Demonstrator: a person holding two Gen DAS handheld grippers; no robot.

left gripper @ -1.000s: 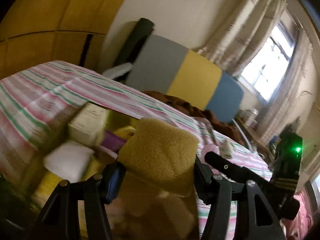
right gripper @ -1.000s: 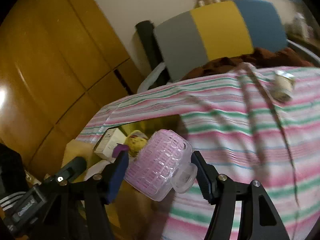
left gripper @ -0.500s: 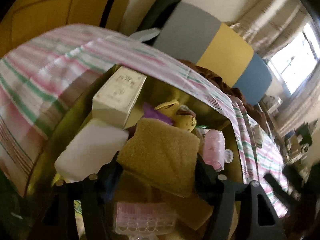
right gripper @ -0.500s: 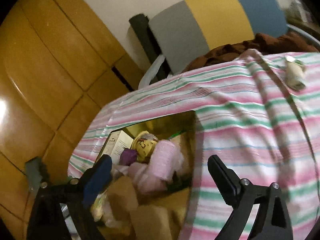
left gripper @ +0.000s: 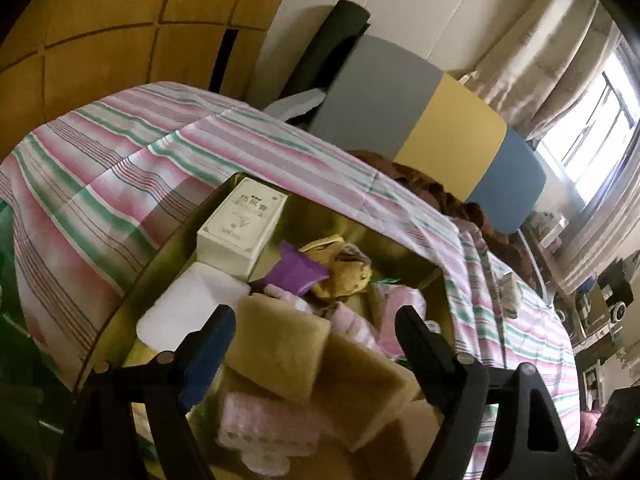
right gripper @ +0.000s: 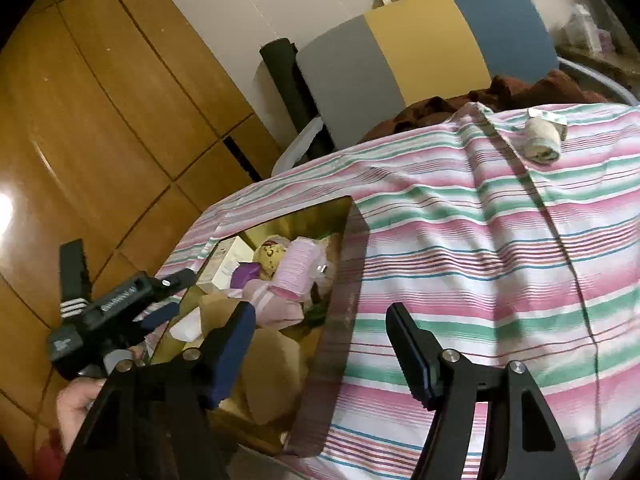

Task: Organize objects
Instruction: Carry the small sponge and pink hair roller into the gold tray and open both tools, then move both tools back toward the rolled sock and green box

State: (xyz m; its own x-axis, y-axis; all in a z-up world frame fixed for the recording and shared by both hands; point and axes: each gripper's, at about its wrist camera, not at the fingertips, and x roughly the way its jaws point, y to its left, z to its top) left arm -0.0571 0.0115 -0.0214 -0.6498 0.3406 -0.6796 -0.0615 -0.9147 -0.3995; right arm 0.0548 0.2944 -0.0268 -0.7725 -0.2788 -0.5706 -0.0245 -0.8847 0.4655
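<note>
A gold-lined box sunk in the striped cloth holds a white carton, a white pad, a purple packet, a yellow plush toy, a pink ribbed container and several tan sponges. My left gripper is open just above the box, with a tan sponge lying loose between its jaws. My right gripper is open and empty over the box's right rim. The left gripper also shows in the right wrist view.
A striped pink, green and white cloth covers the table. A small rolled white item lies on it at the far right. A grey, yellow and blue chair back stands behind; wooden cabinet doors are at the left.
My left gripper opened and let the tan sponge drop into the box. My right gripper opened, released the pink ribbed container into the box and drew back to the right.
</note>
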